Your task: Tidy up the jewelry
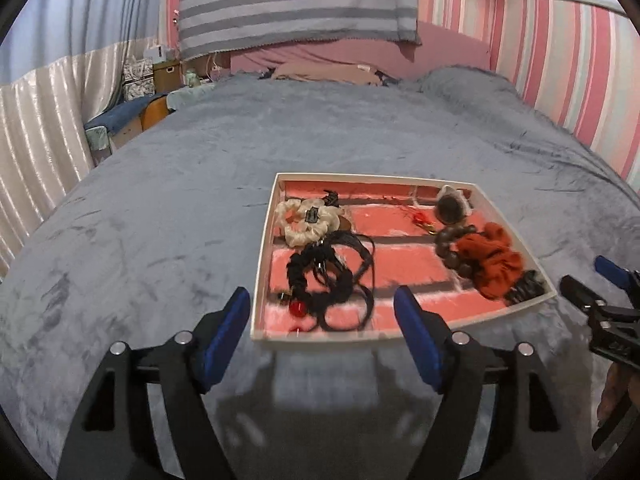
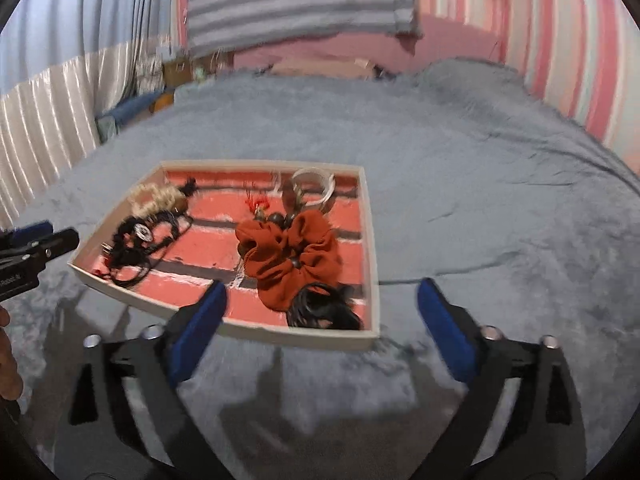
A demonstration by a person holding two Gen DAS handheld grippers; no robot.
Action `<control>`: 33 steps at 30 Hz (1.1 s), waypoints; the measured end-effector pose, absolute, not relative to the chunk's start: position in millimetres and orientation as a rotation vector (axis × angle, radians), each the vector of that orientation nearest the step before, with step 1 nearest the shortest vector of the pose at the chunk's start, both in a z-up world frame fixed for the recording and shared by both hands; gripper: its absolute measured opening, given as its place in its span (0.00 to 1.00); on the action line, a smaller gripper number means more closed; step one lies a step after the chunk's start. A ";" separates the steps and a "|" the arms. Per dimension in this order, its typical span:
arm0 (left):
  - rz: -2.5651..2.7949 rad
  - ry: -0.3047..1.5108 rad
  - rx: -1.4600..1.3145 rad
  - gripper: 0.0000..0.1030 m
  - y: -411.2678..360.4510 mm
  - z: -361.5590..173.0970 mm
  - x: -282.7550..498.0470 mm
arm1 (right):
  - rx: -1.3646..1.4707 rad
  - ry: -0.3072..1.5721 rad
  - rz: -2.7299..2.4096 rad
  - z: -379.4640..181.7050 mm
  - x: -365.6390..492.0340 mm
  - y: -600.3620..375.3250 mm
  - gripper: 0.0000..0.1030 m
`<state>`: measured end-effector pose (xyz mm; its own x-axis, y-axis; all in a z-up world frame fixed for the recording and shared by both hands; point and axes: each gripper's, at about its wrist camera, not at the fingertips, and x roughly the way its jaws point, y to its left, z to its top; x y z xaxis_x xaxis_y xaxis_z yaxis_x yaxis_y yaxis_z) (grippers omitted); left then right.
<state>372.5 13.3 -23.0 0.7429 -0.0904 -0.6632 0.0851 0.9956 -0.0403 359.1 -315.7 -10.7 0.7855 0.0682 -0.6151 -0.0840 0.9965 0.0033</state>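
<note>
A shallow white tray [image 1: 258,272] with a red brick-pattern floor lies on the grey bed cover; it also shows in the right wrist view [image 2: 372,240]. In it lie a cream scrunchie [image 1: 306,222], a tangle of black cords and hair ties [image 1: 328,280] with a red bead [image 1: 297,308], a rust-orange scrunchie [image 2: 292,258], brown wooden beads [image 1: 450,246], a white bangle [image 2: 314,184] and a black hair claw [image 2: 324,312]. My left gripper [image 1: 322,312] is open and empty at the tray's near edge. My right gripper [image 2: 322,304] is open and empty over the tray's near right corner.
The grey plush bed cover [image 1: 160,220] spreads all around the tray. A pink headboard and a striped blanket [image 1: 296,0] stand at the far end. Curtains and bedside clutter [image 1: 160,68] are at the left. A pink striped wall is at the right.
</note>
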 end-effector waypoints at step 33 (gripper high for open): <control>-0.033 0.447 -0.023 0.96 10.9 31.3 74.8 | 0.006 0.458 -0.027 31.3 78.4 -322.8 0.96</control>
<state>74.8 10.9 31.3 0.9011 -0.0372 -0.4320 0.0272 0.9992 -0.0294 78.4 -322.8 31.3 0.8966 -0.0248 -0.4421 0.0277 0.9996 0.0000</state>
